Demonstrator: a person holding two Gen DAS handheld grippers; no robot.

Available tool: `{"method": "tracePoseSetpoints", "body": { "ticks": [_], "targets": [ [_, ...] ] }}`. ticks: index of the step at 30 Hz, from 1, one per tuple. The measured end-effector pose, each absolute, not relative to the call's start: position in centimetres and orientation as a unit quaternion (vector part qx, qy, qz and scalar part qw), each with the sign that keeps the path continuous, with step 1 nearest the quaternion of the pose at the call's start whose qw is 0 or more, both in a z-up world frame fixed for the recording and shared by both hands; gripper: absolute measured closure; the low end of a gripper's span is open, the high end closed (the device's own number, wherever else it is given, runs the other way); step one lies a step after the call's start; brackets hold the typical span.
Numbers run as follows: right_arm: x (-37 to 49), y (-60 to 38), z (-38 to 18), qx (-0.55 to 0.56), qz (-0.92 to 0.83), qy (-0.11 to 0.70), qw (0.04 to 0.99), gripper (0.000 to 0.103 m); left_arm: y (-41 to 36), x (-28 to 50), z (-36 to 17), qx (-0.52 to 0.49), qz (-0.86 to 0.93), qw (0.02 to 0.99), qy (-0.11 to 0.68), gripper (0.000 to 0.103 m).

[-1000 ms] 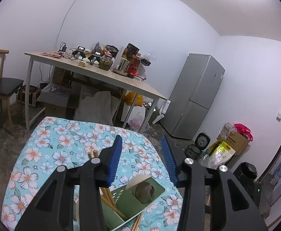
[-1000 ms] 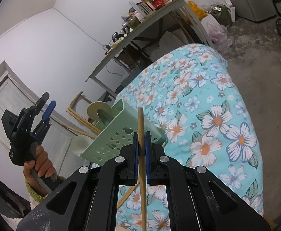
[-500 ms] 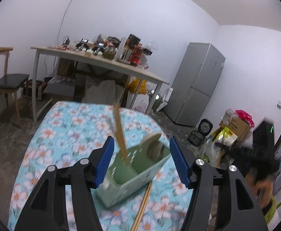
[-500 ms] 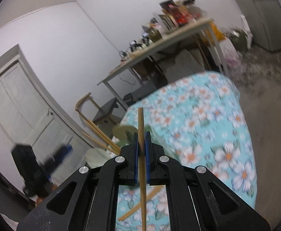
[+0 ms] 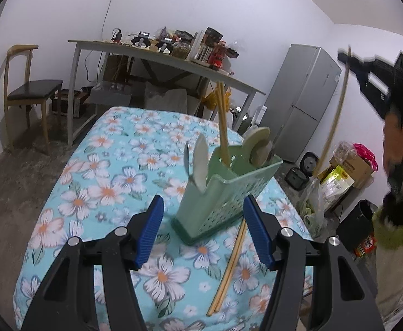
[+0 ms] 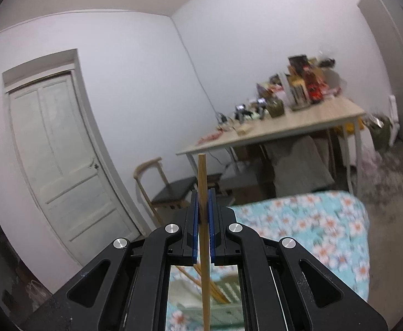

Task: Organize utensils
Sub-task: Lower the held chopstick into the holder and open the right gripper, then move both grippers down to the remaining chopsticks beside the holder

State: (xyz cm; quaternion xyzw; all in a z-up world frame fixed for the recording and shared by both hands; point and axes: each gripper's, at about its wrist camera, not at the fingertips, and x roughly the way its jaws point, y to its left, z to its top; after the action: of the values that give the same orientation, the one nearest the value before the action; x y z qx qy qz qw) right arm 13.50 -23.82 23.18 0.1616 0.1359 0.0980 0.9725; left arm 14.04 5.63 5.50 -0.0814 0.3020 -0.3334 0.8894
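Observation:
A green perforated utensil holder (image 5: 223, 193) stands upright on the floral cloth (image 5: 113, 176). It holds chopsticks (image 5: 223, 127), a spoon (image 5: 200, 162) and a round ladle (image 5: 258, 146). Two chopsticks (image 5: 229, 267) lie on the cloth beside it. My left gripper (image 5: 202, 229) is open and empty, just in front of the holder. My right gripper (image 6: 203, 212) is shut on a wooden chopstick (image 6: 203, 220), held upright high above the holder; it shows at upper right in the left wrist view (image 5: 336, 104).
A cluttered wooden table (image 5: 173, 63) and a chair (image 5: 27, 93) stand behind the floral table. A grey fridge (image 5: 300, 102) and boxes and bags (image 5: 347, 165) are at right. A white door (image 6: 55, 160) is at left.
The right gripper has lifted the chopstick up and away, its view tilting toward the room. The left gripper has drawn back, and the holder now stands upright in front of it.

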Motion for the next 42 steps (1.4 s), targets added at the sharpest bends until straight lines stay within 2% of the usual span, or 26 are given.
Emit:
{"method": "tracePoseSetpoints", "body": {
  "ticks": [9, 21, 22, 24, 25, 26, 29, 35, 42],
  "targets": [
    [17.5, -21.3, 23.7, 0.128, 0.107, 0.121, 0.978, 0.098, 6.2, 13.5, 4.2, -0.087, -0.339, 0.885, 0.308, 0.045],
    [20.7, -18.6, 16.8, 0.067, 0.073, 0.192, 0.976, 0.096, 6.6, 13.4, 3.3, -0.097, -0.341, 0.879, 0.318, 0.045],
    [20.9, -18.5, 16.5, 0.066, 0.073, 0.202, 0.974, 0.094, 6.6, 13.4, 3.3, -0.098, -0.342, 0.879, 0.319, 0.045],
    [20.7, -18.1, 16.3, 0.063, 0.070, 0.208, 0.974, 0.078, 6.6, 13.4, 3.3, -0.099, -0.342, 0.879, 0.319, 0.045],
    [20.4, -18.2, 16.3, 0.064, 0.070, 0.206, 0.974, 0.065, 6.6, 13.4, 3.2, -0.099, -0.342, 0.878, 0.319, 0.045],
    [20.2, -18.2, 16.4, 0.065, 0.071, 0.204, 0.974, 0.059, 6.6, 13.4, 3.2, -0.100, -0.343, 0.878, 0.320, 0.045],
    [19.6, -18.4, 16.9, 0.070, 0.072, 0.198, 0.975, 0.051, 6.4, 13.4, 3.1, -0.101, -0.345, 0.876, 0.322, 0.045],
    [17.0, -19.5, 17.9, 0.090, 0.067, 0.182, 0.977, 0.043, 6.0, 13.5, 3.0, -0.099, -0.348, 0.874, 0.325, 0.044],
    [13.3, -21.7, 17.5, 0.129, 0.061, 0.184, 0.973, 0.042, 5.2, 13.8, 2.4, -0.093, -0.353, 0.869, 0.334, 0.043]
  ]
}}
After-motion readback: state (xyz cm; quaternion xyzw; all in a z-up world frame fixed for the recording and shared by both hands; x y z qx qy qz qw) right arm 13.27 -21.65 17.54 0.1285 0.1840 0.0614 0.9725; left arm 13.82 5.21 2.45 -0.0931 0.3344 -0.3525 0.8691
